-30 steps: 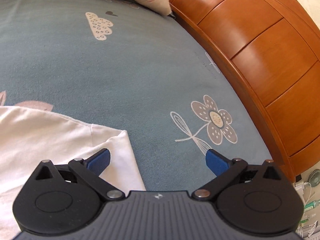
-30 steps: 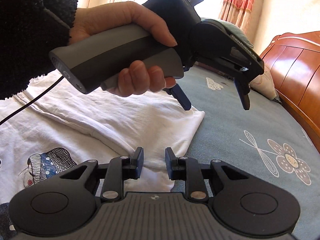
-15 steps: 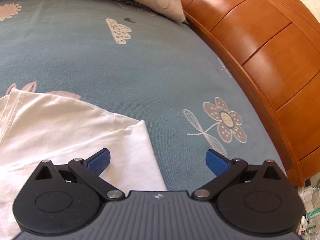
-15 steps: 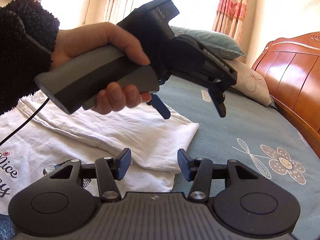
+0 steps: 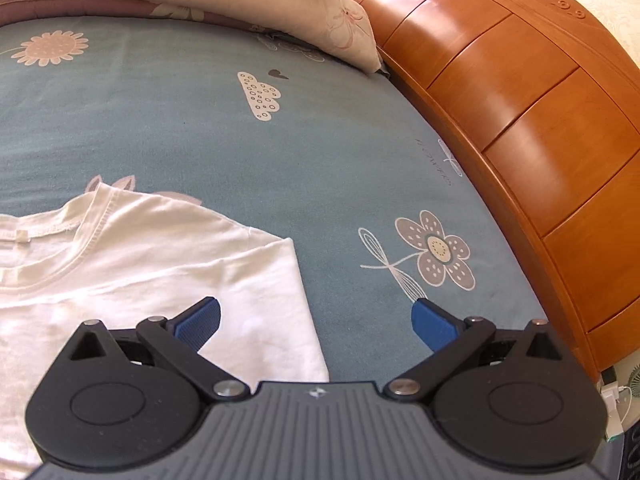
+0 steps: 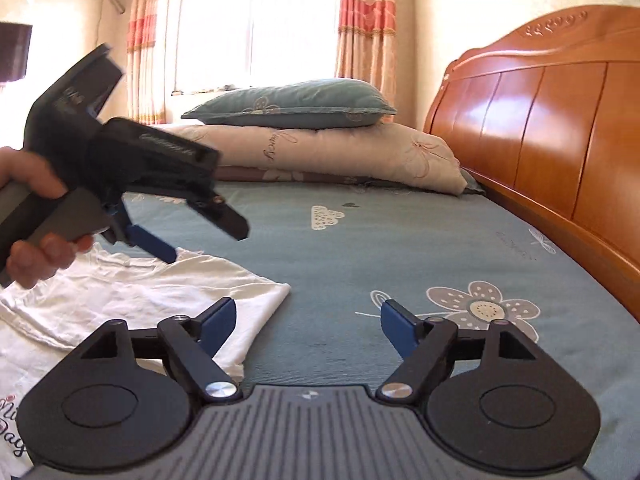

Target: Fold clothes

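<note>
White cotton, a folded T-shirt (image 5: 152, 264), lies flat on the teal flowered bedsheet (image 5: 280, 168), below and to the left of the left gripper (image 5: 316, 318), whose blue-padded jaws stand wide with nothing between them. The right gripper (image 6: 307, 322) hangs above the shirt's folded edge, jaws opening and empty, wooden headboard (image 6: 540, 120) far to its right.

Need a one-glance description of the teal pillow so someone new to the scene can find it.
Start at the orange wooden headboard at the head of the bed. Against its foot lies a long beige pillow with flower prints and cursive writing. The teal pillow sits on top of that one, in front of the bright window; it is the only pillow matching the sheet's blue-green colour.
</note>
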Demonstrator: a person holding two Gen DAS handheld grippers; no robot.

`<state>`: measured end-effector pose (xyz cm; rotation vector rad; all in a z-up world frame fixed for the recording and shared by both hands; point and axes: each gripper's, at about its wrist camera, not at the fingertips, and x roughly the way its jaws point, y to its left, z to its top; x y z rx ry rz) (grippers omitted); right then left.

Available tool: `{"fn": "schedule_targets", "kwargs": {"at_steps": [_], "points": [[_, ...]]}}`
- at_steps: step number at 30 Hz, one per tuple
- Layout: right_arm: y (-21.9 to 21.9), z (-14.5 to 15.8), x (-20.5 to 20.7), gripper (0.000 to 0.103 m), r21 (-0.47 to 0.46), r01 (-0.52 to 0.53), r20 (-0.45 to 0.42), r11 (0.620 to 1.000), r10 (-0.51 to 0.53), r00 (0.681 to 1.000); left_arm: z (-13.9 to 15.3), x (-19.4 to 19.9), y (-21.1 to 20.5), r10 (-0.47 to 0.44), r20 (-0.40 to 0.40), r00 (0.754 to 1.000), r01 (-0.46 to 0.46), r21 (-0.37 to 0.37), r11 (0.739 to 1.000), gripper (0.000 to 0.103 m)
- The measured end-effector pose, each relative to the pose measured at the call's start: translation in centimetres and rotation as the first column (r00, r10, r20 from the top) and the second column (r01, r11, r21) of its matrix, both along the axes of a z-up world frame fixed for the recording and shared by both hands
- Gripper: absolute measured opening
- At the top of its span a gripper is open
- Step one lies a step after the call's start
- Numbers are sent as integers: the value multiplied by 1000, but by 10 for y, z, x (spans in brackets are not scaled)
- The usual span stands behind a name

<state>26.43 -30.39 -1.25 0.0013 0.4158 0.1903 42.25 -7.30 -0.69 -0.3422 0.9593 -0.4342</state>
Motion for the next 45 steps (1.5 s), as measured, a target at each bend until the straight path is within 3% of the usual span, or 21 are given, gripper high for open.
{"fn": "schedule_targets", "kwargs": {"at_steps": [4, 6, 8, 11, 13, 16, 24, 28, 33, 38, 41, 45], "points": [[-27, 1, 6, 85, 78, 84, -66, 993, -79, 995, -30, -15, -4, 3, -57, 998, -4, -18, 1000, 101], [-35, 2, 5, 87, 120, 99, -85, 988, -89, 992, -50, -20, -4, 23, -121, 992, -26, -29, 999, 101], [-40, 5, 3, 89, 149, 102, -88, 983, -90, 992, -59, -28, -7, 23, -130, 991, -24, -9, 1000, 101], [-40, 13, 1, 93, 147, 96, -62, 984, -88, 994, -39, -44, -13, -3, -116, 993, 7, 34, 999, 101], [-40, 19, -2, 100, 156, 98, -35, 983, -94, 995, -22, -56, -14, -30, -88, 996, 29, -12, 1000, 101], [-44, 24, -5, 100, 179, 89, -20, 980, -87, 996, -11, -70, -19, -56, -56, 997, 52, -60, 997, 101], [-67, 24, -10, 100, 212, 139, -32, 967, -135, 990, -68, -63, -53, -12, -149, 989, -9, -136, 991, 101], [-83, 24, -8, 101, 232, 186, -41, 955, -181, 983, -65, -57, -73, -55, -152, 987, 28, -172, 985, 102], [-91, 23, -3, 102, 304, 189, -89, 934, -170, 981, -19, -71, -70, -115, -71, 991, 109, -75, 991, 102], [-74, 32, -11, 103, 307, 114, -57, 945, -102, 993, 24, -97, -23, -71, -28, 997, 71, 1, 997, 102], [-63, 35, -14, 103, 310, 77, -42, 948, -67, 997, 19, -113, 8, -23, -32, 999, 23, 12, 1000, 102], [-51, 35, -12, 103, 325, 57, -61, 944, -40, 997, -26, -129, 24, 27, -90, 996, -23, 50, 998, 102]]}}
